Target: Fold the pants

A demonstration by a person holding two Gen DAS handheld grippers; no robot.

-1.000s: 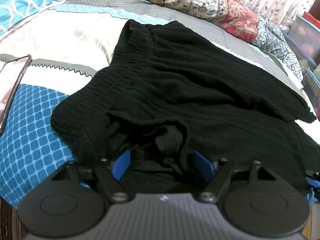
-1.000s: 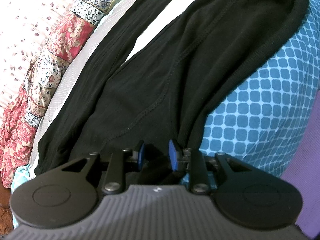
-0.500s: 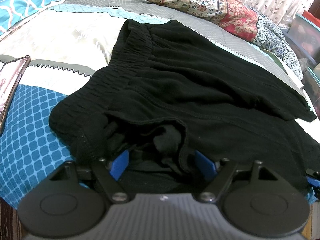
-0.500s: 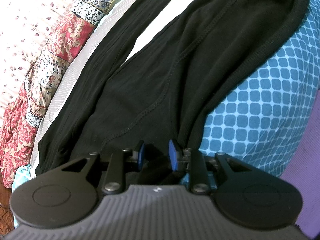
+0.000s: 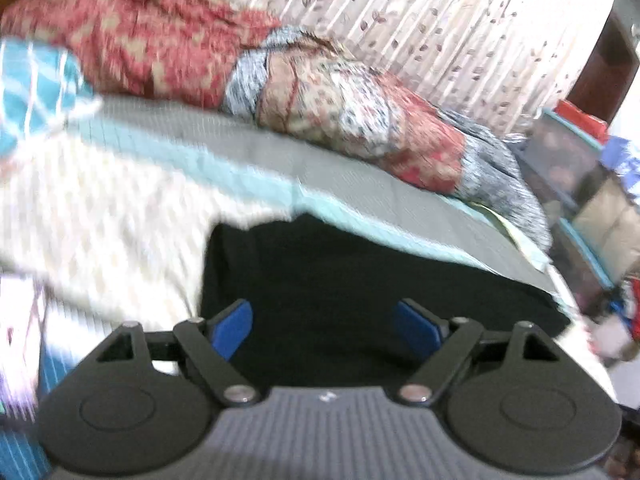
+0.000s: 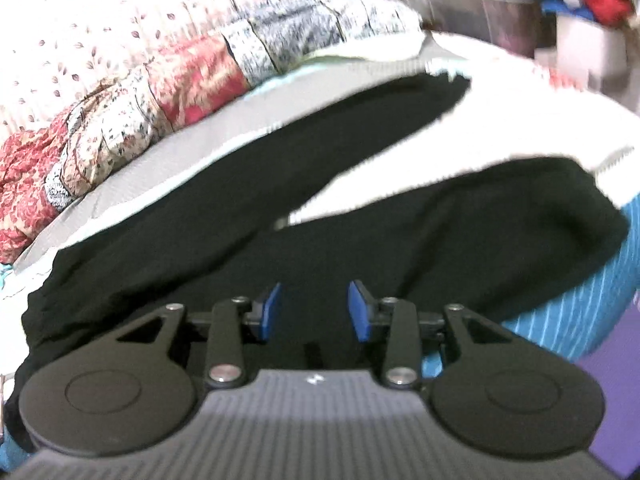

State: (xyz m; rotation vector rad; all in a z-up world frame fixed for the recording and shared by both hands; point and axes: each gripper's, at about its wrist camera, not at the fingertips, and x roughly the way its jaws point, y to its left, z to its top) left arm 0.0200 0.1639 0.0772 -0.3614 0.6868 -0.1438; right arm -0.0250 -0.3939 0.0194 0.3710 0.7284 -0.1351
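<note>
Black pants (image 6: 248, 208); red floral quilt (image 5: 168, 36); blue-checked bedspread (image 6: 568, 304)

You find no readable text, label, brand name or number in either wrist view. Both pictures are blurred. The only mark is a small pale emblem on each gripper's grey ribbed housing, left (image 5: 327, 397) and right (image 6: 315, 379), too small and smeared for you to read as letters.

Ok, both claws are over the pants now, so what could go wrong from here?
1. The two pant legs lie splayed apart with bedsheet showing between them, so a fold now may come out crooked.
2. Both the left claw and right claw are opening with black cloth behind them; cloth could snag.
</note>
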